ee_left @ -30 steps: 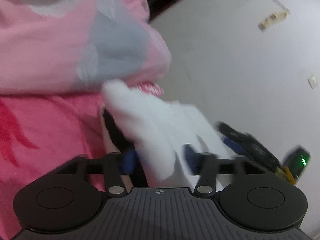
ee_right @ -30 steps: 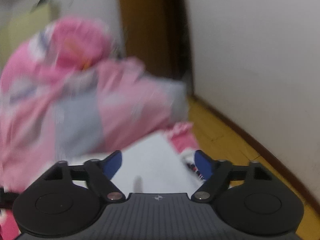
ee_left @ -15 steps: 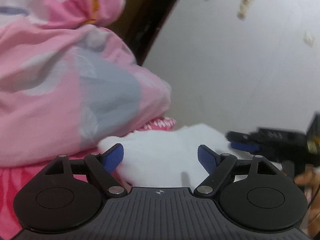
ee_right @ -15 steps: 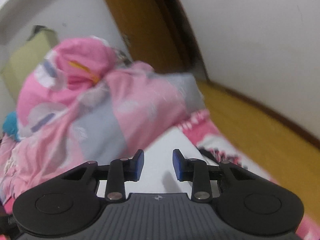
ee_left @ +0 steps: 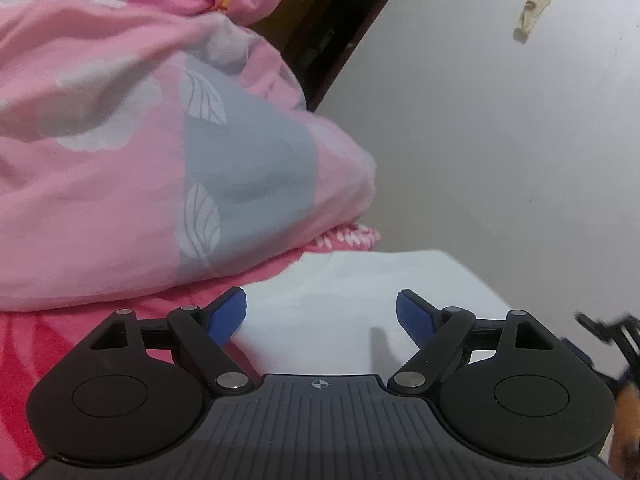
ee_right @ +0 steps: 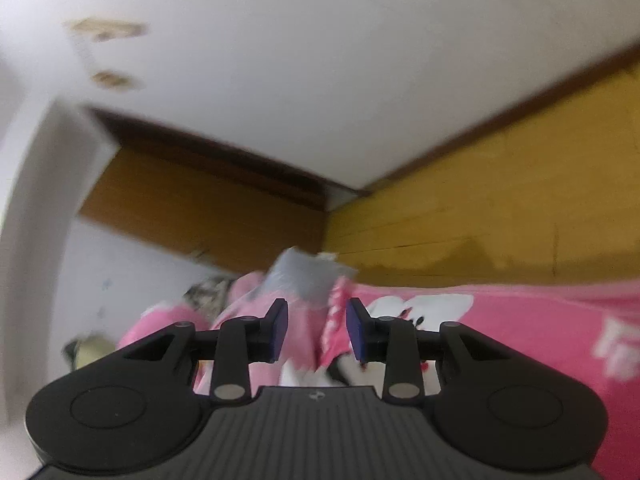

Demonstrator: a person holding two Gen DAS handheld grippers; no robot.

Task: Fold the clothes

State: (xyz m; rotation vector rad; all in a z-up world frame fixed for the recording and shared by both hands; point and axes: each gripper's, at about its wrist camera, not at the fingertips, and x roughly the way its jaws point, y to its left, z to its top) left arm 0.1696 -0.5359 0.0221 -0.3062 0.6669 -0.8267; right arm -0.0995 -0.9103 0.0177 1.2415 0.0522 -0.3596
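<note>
Since a second ago the white garment (ee_left: 340, 300) has gone from a raised, bunched state between the left gripper's fingers to lying flat on the pink printed sheet (ee_left: 24, 344). The right wrist view has rolled sharply: the wall and yellow floor (ee_right: 500, 216) now sit tilted, where earlier the pink bedding filled the frame.

Left gripper (ee_left: 320, 312): jaws spread wide, having opened a little further over the second. The white garment lies below and ahead of the blue pads (ee_left: 228, 312); the pads do not press on it.

Right gripper (ee_right: 316, 330): jaws drawn in to a narrow gap, having closed from a wide stance within the second. Pink cloth and a scrap of white show through the gap. Blur prevents a finding on whether the pads touch any of it.

A pink and grey quilt (ee_left: 160, 140), leaf-printed, is heaped just behind the garment, to the left. In the left view the right gripper shows as a dark blur at the right edge.

Containers: not identifiable in either view.
</note>
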